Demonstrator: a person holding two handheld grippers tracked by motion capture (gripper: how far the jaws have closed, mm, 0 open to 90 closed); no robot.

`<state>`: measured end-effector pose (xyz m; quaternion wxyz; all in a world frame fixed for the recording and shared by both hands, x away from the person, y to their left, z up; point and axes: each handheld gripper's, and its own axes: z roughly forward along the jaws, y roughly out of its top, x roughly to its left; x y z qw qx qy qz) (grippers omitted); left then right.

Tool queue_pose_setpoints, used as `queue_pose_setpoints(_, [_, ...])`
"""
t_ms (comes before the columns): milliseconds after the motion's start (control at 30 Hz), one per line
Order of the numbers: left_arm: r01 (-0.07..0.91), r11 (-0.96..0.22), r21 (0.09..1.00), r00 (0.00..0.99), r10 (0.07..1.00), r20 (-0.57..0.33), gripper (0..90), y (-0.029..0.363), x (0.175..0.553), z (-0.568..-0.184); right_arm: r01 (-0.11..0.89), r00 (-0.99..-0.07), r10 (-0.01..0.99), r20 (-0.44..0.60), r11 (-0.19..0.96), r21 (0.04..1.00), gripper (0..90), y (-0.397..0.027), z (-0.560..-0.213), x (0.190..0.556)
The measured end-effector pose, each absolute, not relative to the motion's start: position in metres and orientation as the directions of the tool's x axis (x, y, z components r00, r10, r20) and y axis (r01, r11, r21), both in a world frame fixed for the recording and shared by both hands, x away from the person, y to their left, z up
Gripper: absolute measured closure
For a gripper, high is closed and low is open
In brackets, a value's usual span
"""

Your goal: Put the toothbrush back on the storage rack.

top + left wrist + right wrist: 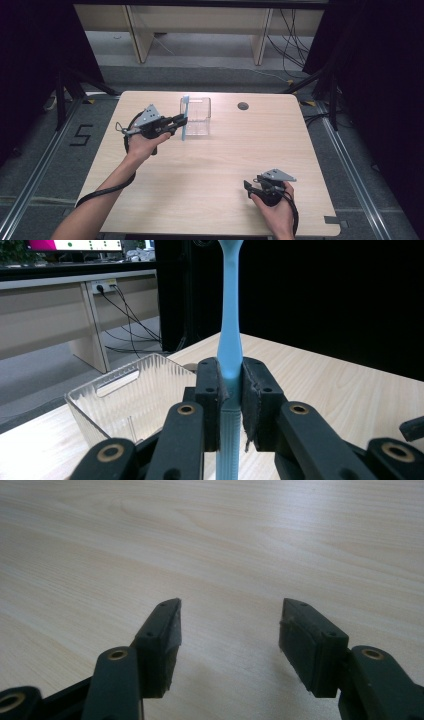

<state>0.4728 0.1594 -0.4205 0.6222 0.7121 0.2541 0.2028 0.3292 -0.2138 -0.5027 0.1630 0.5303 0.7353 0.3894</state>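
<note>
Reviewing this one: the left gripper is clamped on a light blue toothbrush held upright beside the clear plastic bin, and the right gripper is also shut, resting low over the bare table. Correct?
Not quite. The right gripper is open: the right gripper view shows its jaws standing apart with bare table between them. The rest holds: the left gripper is clamped on the light blue toothbrush, upright beside the clear plastic bin.

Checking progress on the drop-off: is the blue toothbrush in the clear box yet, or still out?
Out. The toothbrush stands upright, clamped in the left gripper, beside the box, which looks empty.
</note>
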Motion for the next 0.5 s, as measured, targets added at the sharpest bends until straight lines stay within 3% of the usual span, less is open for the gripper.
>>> queue_pose_setpoints(333, [0.090,-0.063,0.994,0.782,0.622,-0.032,78.3,0.1604,0.4779,-0.4182,0.609,-0.408,0.905,0.120,0.172,0.774,42.4,-0.2166,-0.5036,0.3308])
queue_pose_setpoints(500, [0.079,-0.048,0.996,0.779,0.626,-0.031,78.3,0.1603,0.4807,-0.4144,0.605,-0.415,0.897,0.152,0.147,0.782,42.0,-0.2154,-0.5055,0.3315])
